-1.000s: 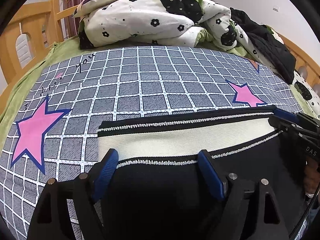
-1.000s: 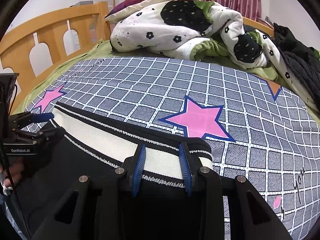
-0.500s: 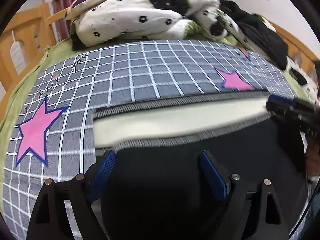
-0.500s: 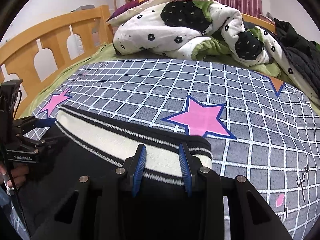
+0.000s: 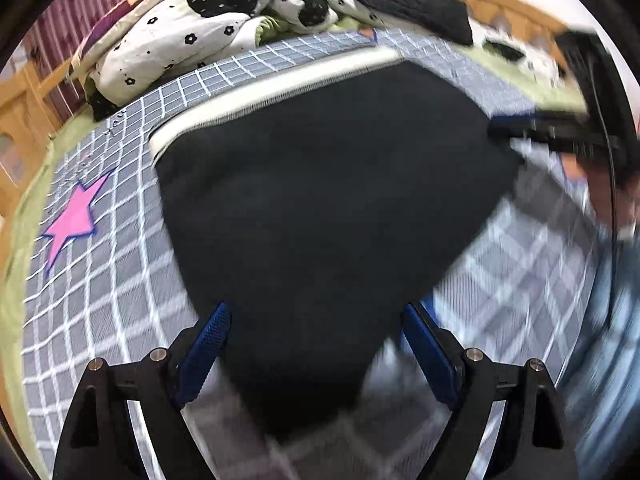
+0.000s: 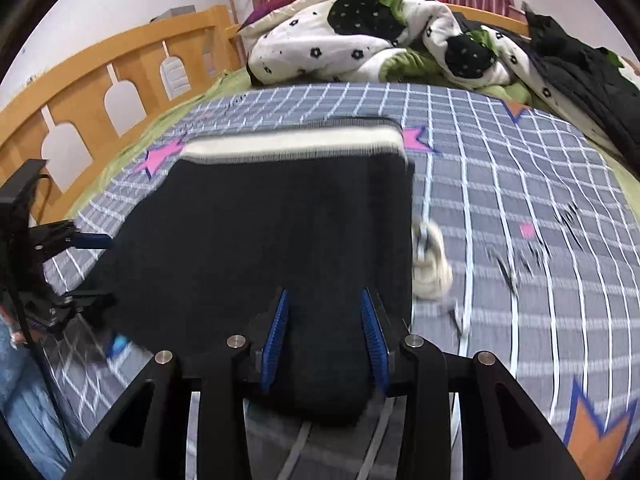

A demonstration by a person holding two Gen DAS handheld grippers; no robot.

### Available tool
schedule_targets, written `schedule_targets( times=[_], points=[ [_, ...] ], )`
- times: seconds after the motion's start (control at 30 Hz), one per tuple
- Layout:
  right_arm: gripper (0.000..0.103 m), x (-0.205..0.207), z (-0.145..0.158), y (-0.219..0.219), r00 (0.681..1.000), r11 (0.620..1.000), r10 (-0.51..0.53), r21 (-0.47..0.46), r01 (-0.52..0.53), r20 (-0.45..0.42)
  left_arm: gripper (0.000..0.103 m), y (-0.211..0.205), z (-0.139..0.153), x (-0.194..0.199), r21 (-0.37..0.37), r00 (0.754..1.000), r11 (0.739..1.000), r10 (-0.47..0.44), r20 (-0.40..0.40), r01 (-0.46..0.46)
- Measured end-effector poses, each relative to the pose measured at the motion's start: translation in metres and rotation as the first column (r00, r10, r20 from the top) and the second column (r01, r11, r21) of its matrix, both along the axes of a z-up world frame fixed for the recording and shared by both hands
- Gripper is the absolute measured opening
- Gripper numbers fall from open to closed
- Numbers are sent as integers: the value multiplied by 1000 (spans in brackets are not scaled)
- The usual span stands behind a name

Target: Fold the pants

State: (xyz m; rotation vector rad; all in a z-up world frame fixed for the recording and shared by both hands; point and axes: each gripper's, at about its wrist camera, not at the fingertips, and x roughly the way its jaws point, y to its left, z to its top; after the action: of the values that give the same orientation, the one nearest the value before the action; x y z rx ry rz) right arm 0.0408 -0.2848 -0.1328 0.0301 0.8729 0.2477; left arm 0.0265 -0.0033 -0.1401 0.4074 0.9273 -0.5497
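Observation:
The black pants (image 5: 320, 200) with a cream waistband (image 5: 256, 92) lie flat on the grey checked bed cover; they also show in the right wrist view (image 6: 272, 232). My left gripper (image 5: 316, 348) is open, pulled back, with its fingers either side of the near end of the pants. My right gripper (image 6: 326, 336) is partly open over the near edge of the pants; its fingers (image 6: 276, 332) do not pinch the cloth. A cream drawstring knot (image 6: 430, 268) lies beside the pants on the right. Each gripper shows in the other's view: the right one (image 5: 552, 136) and the left one (image 6: 64, 264).
A flowered quilt (image 6: 360, 40) and pillow are heaped at the head of the bed. Dark clothes (image 6: 580, 76) lie at the far right. A wooden bed rail (image 6: 100, 92) runs along the left side. The cover (image 6: 520, 184) has pink stars.
Both grippers have pulled back from the waistband toward the near end of the pants. The right gripper's fingers have opened wider. Both views are blurred by motion.

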Motion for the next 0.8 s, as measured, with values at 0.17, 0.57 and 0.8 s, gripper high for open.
schedule_targets(
  times=[0.17, 0.57, 0.8],
  points=[
    [42, -30, -14, 11, 999, 999, 12, -49, -14, -33, 87, 18, -9, -36, 74, 997, 996, 53, 55, -57],
    [42, -31, -13, 4, 997, 998, -52, 23, 54, -49, 17, 23, 11, -26, -85, 946, 963, 268, 183, -256],
    [42, -33, -9, -1, 998, 998, -43, 53, 45, -39, 23, 33, -8, -37, -39, 952, 964, 267, 149, -264]
  ],
)
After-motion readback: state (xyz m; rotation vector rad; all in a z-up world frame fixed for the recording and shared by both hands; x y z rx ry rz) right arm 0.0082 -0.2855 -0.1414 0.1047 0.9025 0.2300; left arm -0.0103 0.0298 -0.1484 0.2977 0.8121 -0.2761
